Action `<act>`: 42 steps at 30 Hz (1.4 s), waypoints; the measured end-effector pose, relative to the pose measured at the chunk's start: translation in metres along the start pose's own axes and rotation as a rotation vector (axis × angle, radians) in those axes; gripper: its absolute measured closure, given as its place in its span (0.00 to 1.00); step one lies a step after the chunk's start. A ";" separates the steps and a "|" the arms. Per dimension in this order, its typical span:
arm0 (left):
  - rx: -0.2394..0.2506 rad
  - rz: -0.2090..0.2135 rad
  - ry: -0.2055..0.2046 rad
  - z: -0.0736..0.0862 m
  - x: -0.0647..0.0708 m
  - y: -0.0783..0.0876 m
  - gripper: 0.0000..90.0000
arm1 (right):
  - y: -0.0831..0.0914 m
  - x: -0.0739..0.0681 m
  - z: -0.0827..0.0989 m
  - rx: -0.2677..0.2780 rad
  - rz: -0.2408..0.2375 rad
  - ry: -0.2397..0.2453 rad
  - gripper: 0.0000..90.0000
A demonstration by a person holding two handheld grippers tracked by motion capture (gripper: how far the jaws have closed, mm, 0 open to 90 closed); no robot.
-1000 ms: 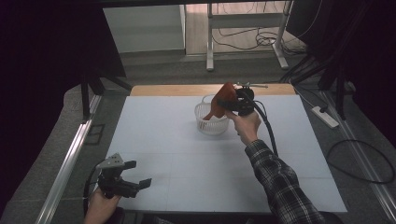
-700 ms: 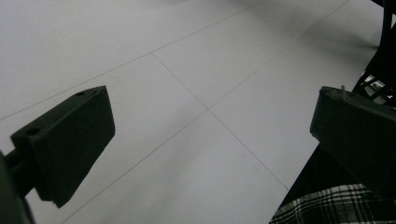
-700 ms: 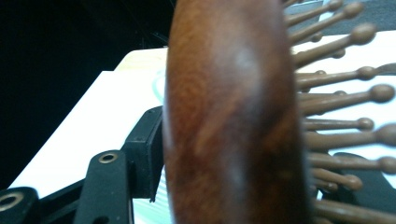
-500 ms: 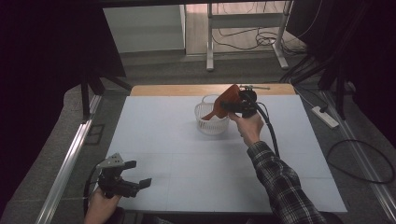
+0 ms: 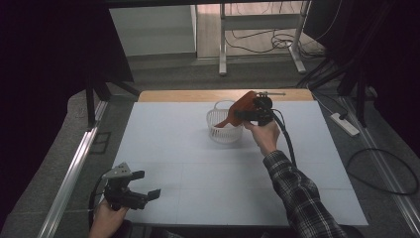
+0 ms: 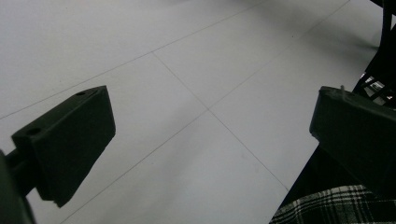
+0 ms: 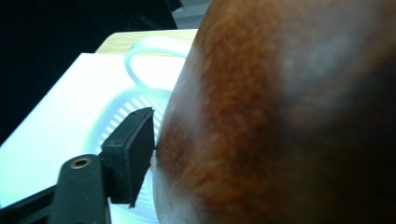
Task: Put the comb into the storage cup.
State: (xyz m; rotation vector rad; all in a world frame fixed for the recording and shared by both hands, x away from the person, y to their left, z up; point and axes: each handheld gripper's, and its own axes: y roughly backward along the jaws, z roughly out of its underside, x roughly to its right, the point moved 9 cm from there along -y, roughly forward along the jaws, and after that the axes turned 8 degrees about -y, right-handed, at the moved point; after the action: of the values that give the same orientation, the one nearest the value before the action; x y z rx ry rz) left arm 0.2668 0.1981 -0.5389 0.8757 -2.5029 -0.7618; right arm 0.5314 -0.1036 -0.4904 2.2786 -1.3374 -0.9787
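A reddish-brown, sweet-potato-like object [image 5: 241, 108] hangs slanted over a white plastic basket [image 5: 216, 133] at the far middle of the white table. Its narrow end dips into the basket. My right gripper [image 5: 249, 113] holds its thick end and its jaws have just been opening with the object between them. In the right gripper view the left pad [image 7: 133, 149] touches the brown object [image 7: 280, 116], which hides the other jaw, above the basket [image 7: 116, 116]. My left gripper [image 5: 148, 184] rests near the table's front left corner, jaws [image 6: 212, 121] wide open and holding nothing.
The white table top [image 5: 198, 163] has a wooden strip [image 5: 188, 95] at its far edge. A metal rail [image 5: 74, 168] runs along the left side. A power strip [image 5: 345, 124] and cables lie on the floor at right.
The brown object has tipped from nearly upright to slanted, its lower end sinking leftwards into the basket. The right hand has shifted slightly. The left gripper has stayed still.
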 end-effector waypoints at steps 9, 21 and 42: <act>0.000 0.001 0.002 0.000 0.000 0.000 0.00 | -0.001 0.002 0.000 0.002 0.036 0.032 0.22; 0.001 0.001 0.003 0.000 0.000 0.000 0.00 | 0.001 0.002 0.002 -0.023 0.036 0.067 0.20; 0.003 0.003 0.008 0.000 -0.001 0.000 0.00 | 0.012 0.000 0.004 -0.073 0.021 0.169 0.12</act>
State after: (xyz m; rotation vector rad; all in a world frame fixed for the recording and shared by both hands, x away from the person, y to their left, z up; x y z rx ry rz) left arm 0.2671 0.1987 -0.5387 0.8744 -2.4984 -0.7515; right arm 0.5209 -0.1096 -0.4859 2.2335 -1.2323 -0.7944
